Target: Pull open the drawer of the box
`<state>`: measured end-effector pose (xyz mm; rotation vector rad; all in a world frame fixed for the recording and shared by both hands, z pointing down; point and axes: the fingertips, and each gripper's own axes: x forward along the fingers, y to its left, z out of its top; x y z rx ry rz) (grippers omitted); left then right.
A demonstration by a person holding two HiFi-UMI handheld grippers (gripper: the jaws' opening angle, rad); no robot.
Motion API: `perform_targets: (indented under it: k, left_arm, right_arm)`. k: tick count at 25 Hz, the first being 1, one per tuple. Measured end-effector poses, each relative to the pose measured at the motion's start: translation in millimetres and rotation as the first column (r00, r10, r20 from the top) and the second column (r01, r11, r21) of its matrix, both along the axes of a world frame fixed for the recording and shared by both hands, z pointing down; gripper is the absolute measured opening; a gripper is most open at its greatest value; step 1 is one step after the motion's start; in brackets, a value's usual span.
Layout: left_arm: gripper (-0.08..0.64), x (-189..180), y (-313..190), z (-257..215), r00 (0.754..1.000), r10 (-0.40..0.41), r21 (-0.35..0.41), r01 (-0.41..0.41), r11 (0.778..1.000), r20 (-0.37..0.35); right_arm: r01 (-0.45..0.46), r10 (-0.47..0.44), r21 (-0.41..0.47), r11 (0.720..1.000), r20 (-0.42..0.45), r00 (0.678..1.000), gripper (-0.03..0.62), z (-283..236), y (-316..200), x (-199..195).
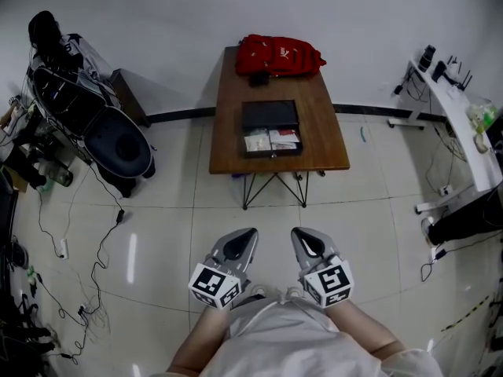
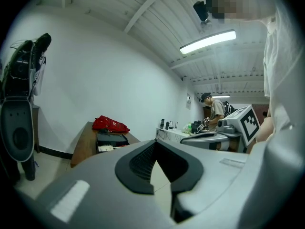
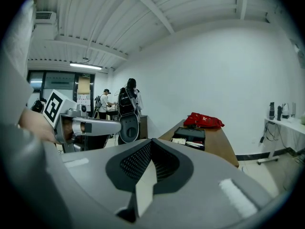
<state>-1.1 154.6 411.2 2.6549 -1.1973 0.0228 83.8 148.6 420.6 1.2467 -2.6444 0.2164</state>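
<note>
The left gripper (image 1: 248,235) and right gripper (image 1: 298,234) sit side by side close to the person's waist, both aimed at 12 o'clock. Each one's jaws are pressed together at the tips with nothing between them. They look parked and carried low rather than reaching, since the work lies well away across open floor.

Straight ahead at 12 o'clock stands the table (image 1: 233,124). On it is the black box (image 1: 269,113), and its drawer (image 1: 272,142) sticks out from the 6 o'clock side, towards the person. Papers show inside, so it appears to be already drawn out, at least most of the way. The front faces the person, which suits a straight pull back towards the body.

A red bag (image 1: 280,54) lies at the table's 12 o'clock end, just behind the box and clear of the drawer's path. A chair (image 1: 118,141) stands off at 10 o'clock.
</note>
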Motion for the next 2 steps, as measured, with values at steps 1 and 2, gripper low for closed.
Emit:
perform_targets:
  k: [1,2]
  left_arm:
    - [-0.005,-0.4,-2.2,-0.5,1.000,-0.002,0.001,0.002,1.000,0.000]
    - [-0.005,-0.8,-4.4,-0.9,1.000,-0.005,0.002,0.005,1.000,0.000]
  right_arm:
    - [0.003,-0.003,0.005,1.000,-0.007,1.000,0.006,0.0,-1.8,-0.5]
    - [0.007,-0.007,0.011,1.000,-0.014,1.000,0.006,0.1,-3.6,-1.1]
